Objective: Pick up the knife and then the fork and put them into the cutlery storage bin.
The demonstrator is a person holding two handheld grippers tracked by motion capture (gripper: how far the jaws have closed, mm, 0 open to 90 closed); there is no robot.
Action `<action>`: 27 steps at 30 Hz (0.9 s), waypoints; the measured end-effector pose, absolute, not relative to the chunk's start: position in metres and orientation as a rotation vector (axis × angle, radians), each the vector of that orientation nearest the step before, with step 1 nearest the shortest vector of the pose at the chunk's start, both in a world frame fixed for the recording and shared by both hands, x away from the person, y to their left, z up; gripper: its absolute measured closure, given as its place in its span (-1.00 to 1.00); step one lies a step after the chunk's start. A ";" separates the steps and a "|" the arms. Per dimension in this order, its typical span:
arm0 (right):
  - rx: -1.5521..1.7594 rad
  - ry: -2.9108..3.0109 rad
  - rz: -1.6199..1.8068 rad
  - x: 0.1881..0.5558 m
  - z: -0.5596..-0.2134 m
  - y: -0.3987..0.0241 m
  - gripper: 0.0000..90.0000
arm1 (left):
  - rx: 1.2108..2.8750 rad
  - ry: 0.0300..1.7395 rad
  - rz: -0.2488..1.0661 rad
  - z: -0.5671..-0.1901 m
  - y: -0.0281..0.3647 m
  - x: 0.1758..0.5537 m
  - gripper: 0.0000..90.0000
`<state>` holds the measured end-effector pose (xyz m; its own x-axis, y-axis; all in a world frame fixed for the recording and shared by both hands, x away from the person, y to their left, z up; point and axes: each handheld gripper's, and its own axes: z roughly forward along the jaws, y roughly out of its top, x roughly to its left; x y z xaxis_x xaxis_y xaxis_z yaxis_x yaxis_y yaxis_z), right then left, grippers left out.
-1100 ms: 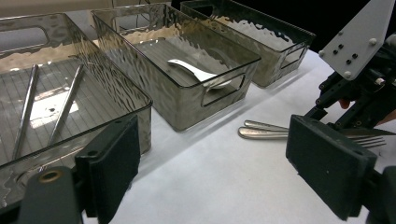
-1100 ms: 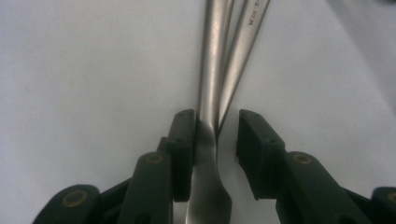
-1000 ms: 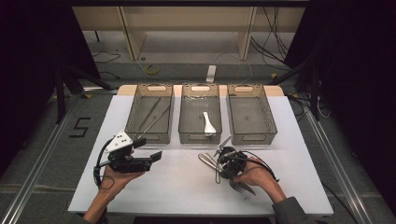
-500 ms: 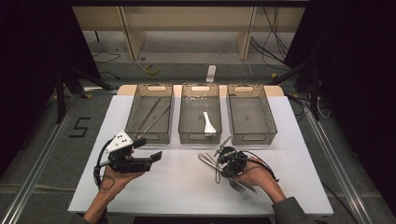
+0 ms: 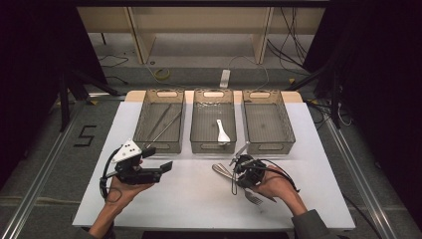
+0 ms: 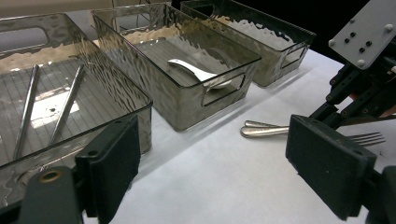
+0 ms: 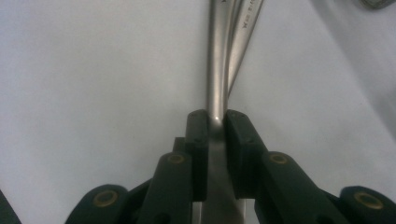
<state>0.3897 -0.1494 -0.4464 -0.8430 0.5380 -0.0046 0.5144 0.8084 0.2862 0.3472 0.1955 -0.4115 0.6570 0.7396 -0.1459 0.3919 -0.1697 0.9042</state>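
Fork: the fork (image 7: 217, 84) lies on the white table (image 5: 189, 199), in front of the right-hand bin, its handle pinched between the jaws of the right gripper (image 7: 215, 122); its tines (image 5: 254, 198) stick out under the right hand.
Right gripper: its jaws have just been closing and now press on the fork's handle from both sides, low to the table, likely so the fork can be lifted clear of its neighbour.
Second utensil: another metal handle (image 7: 243, 42) lies touching the fork, fanning off to one side; the grip is on the fork alone, it seems, so the two should part on lifting.
Left gripper: the left gripper (image 6: 212, 163) hangs open and empty above the table, well apart from the cutlery, pointing toward the bins as if waiting its turn.
Middle bin: the middle bin (image 5: 213, 145) holds a white spoon (image 5: 222, 132).
Left bin: the left bin (image 5: 160, 144) holds two long metal sticks (image 5: 161, 124).
Right bin: the right bin (image 5: 267, 144) is nearest the fork, a likely home for it.
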 end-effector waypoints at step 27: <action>0.909 2.805 0.662 0.390 -0.405 -0.174 0.79 | 1.788 0.919 0.401 -0.412 0.198 0.348 -0.61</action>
<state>0.3904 -0.1738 -0.4046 -0.8125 0.5826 0.0204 0.5301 0.7240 0.4414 0.3477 0.1975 -0.4121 0.6500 0.7453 -0.1486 0.3976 -0.1670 0.9022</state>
